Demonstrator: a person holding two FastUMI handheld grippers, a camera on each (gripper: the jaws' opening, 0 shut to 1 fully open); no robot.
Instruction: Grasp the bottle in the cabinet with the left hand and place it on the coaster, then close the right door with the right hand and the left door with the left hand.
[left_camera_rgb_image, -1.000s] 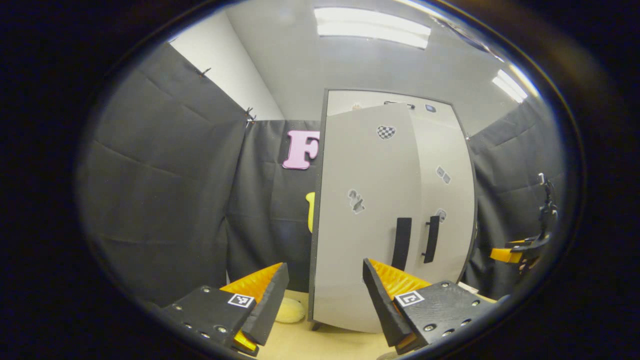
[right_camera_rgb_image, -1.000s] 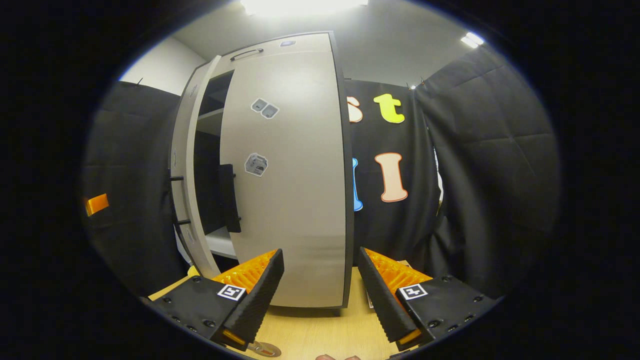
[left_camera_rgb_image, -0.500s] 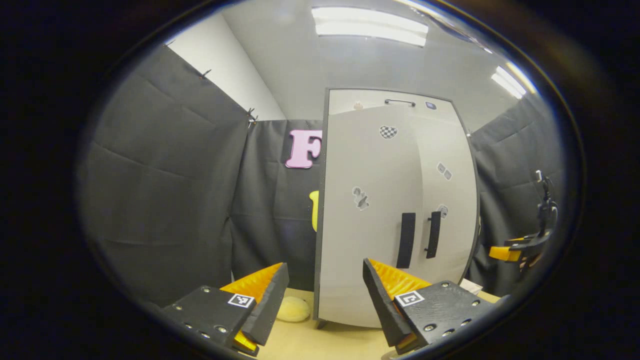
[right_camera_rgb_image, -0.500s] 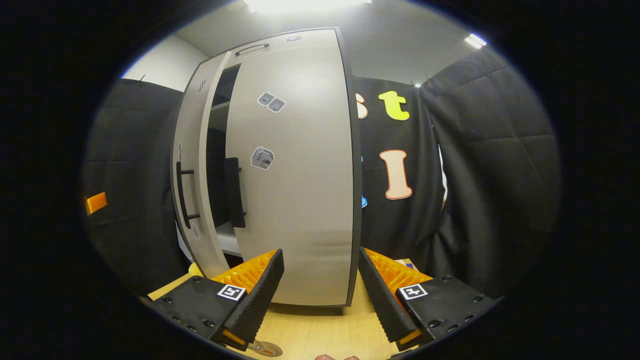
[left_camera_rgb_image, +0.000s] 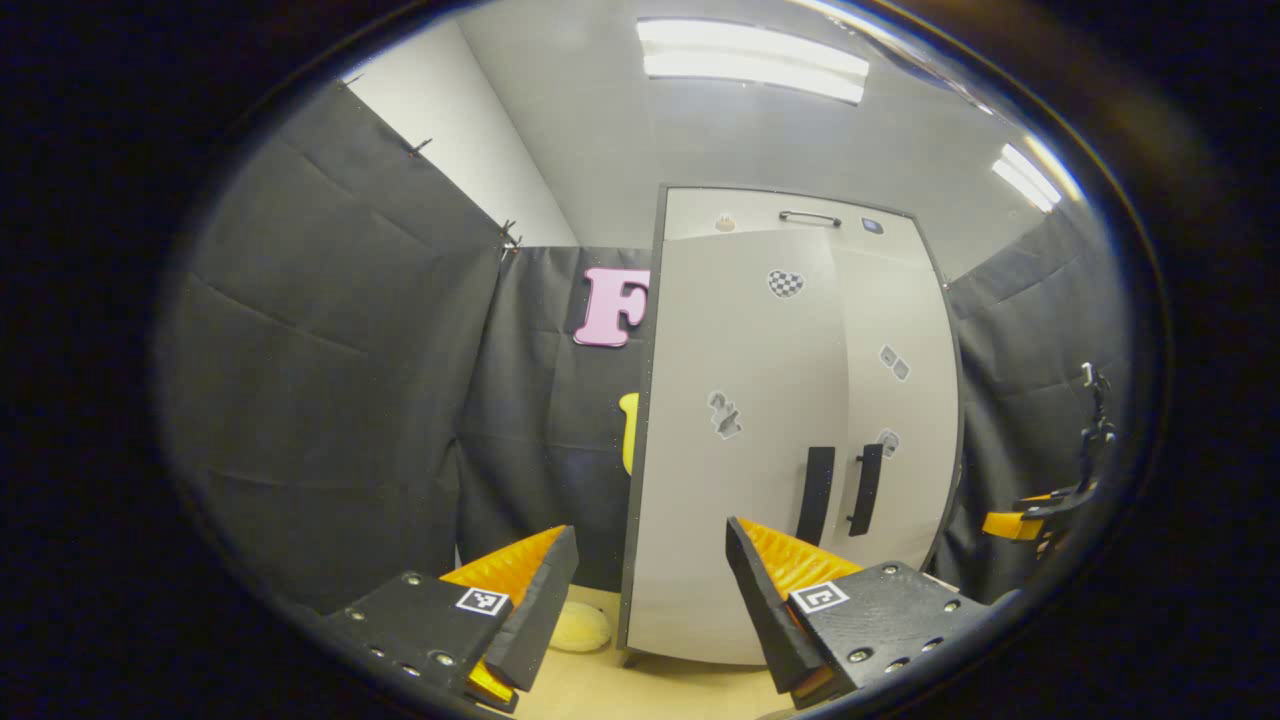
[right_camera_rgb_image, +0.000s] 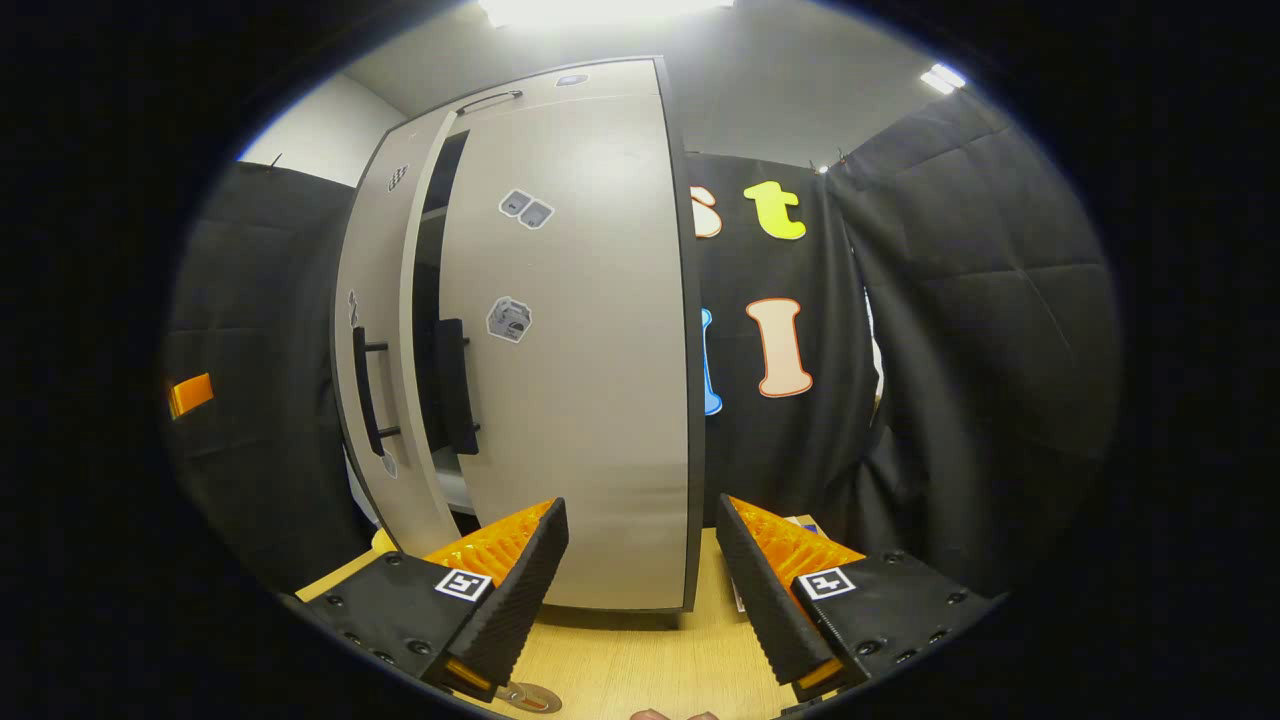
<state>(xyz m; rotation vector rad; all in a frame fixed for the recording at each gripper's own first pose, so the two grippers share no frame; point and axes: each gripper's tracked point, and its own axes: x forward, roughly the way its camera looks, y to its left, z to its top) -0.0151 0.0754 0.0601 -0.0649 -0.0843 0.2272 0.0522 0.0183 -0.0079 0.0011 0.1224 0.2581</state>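
The left claw and right claw both gape wide and grip nothing, hovering over the counter before the cabinet. From the right gripper view, a gap shows between the left door and right door. The bottle can't be made out; the coaster peeks at the frame's bottom. Risk: a glancing push leaves the door ajar.

The left gripper view looks from low over the pale wooden surface, facing the tall grey two-door cabinet from near its left front. The right gripper view faces the same cabinet closer, from its right front, looking upward.
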